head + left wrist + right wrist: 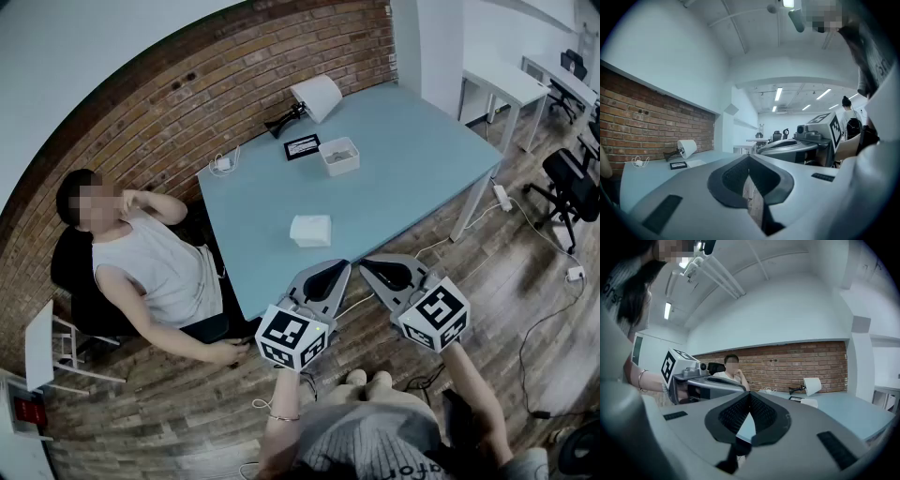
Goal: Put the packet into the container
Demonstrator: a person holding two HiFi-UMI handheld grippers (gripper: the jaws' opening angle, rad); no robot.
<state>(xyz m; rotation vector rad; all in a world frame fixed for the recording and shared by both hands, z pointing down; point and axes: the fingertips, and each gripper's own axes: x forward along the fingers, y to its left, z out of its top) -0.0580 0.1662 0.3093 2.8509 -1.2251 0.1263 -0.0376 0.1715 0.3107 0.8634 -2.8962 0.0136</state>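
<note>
A white packet point(310, 230) lies flat on the light blue table point(412, 159), near its front edge. Farther back stands the white open container point(339, 156), also seen low in the right gripper view as the container point(809, 402). My left gripper point(340, 267) and right gripper point(367, 265) hover side by side just off the table's near edge, short of the packet. Both are shut with nothing between the jaws. The left gripper view shows the shut left gripper point(749, 161); the right gripper view shows the shut right gripper point(749, 397).
A white-shaded lamp point(314, 98) lies on its side at the table's far edge, with a black card point(302, 147) beside the container. A person point(150, 267) sits at the table's left by the brick wall. White desks point(502, 84) and office chairs point(572, 183) stand to the right.
</note>
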